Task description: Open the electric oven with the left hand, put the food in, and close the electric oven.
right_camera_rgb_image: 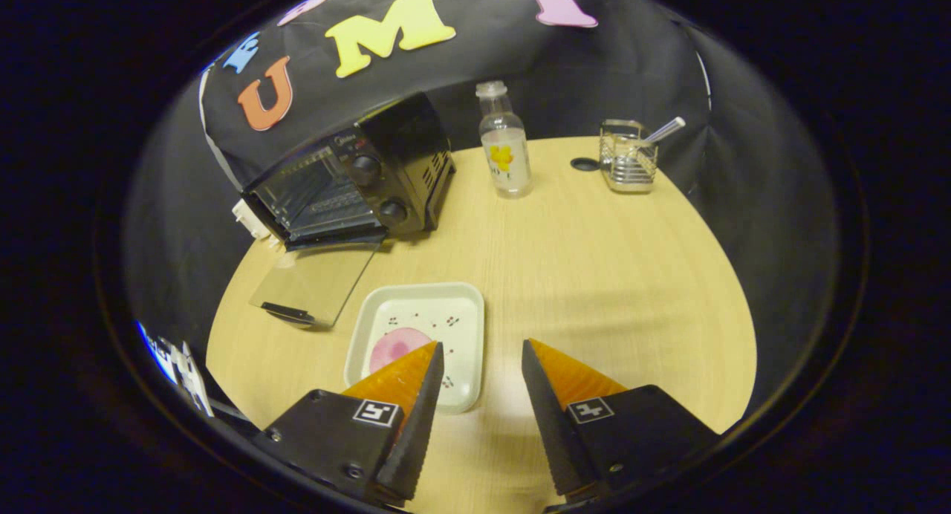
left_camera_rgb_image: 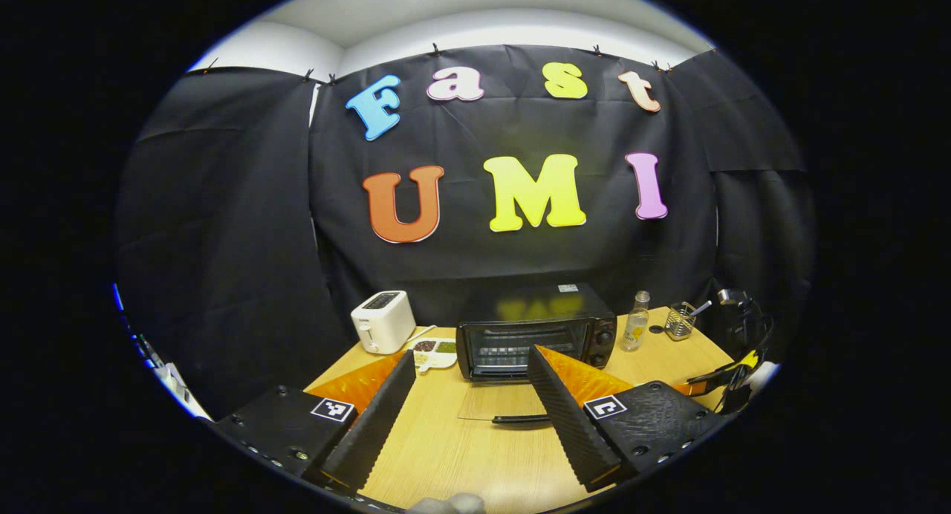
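Note:
A black electric oven point(left_camera_rgb_image: 536, 328) point(right_camera_rgb_image: 355, 180) stands at the back of the table with its glass door point(left_camera_rgb_image: 496, 401) point(right_camera_rgb_image: 318, 282) folded down flat and its handle point(left_camera_rgb_image: 521, 419) at the front. My left gripper point(left_camera_rgb_image: 472, 365) is open, held back from the door and above the table. A square white plate point(right_camera_rgb_image: 417, 342) with a pink round food point(right_camera_rgb_image: 395, 349) lies in front of the oven. Just over the plate's near right edge my right gripper point(right_camera_rgb_image: 479, 345) hangs open, holding nothing.
A white toaster point(left_camera_rgb_image: 383, 321) and a small dish of food point(left_camera_rgb_image: 435, 350) sit left of the oven. A clear bottle point(left_camera_rgb_image: 635, 322) point(right_camera_rgb_image: 504, 144), a wire holder point(left_camera_rgb_image: 680, 321) point(right_camera_rgb_image: 628, 156) and a dark lid point(right_camera_rgb_image: 585, 164) stand to its right on the wooden table point(right_camera_rgb_image: 594, 276).

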Demonstrator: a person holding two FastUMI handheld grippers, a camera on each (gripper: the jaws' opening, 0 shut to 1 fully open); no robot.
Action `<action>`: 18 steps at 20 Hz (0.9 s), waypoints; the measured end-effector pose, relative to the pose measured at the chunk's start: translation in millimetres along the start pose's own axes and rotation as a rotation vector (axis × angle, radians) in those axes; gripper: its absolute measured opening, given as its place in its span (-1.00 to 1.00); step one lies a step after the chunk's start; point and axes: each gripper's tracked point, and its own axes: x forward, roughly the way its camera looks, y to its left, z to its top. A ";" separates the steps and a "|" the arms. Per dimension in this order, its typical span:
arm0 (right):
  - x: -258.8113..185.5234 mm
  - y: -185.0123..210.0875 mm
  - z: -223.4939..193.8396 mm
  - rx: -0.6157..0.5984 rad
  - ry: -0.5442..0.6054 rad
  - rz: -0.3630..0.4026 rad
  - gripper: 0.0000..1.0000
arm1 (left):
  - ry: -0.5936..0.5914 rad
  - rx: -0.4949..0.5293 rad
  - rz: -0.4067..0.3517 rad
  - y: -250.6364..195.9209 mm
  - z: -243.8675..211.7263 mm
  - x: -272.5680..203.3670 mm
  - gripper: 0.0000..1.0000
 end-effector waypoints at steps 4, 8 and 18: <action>28.2 4.9 -4.4 -0.006 0.104 0.063 -0.02 | 0.025 -0.008 0.091 6.3 6.2 -16.3 0.93; 48.5 6.0 -6.8 0.001 0.190 0.085 -0.16 | 0.042 -0.023 0.162 9.5 6.7 -30.3 0.93; 56.8 -3.3 -5.3 0.106 0.381 0.160 -0.92 | 0.047 -0.075 0.274 8.3 0.2 -51.6 0.94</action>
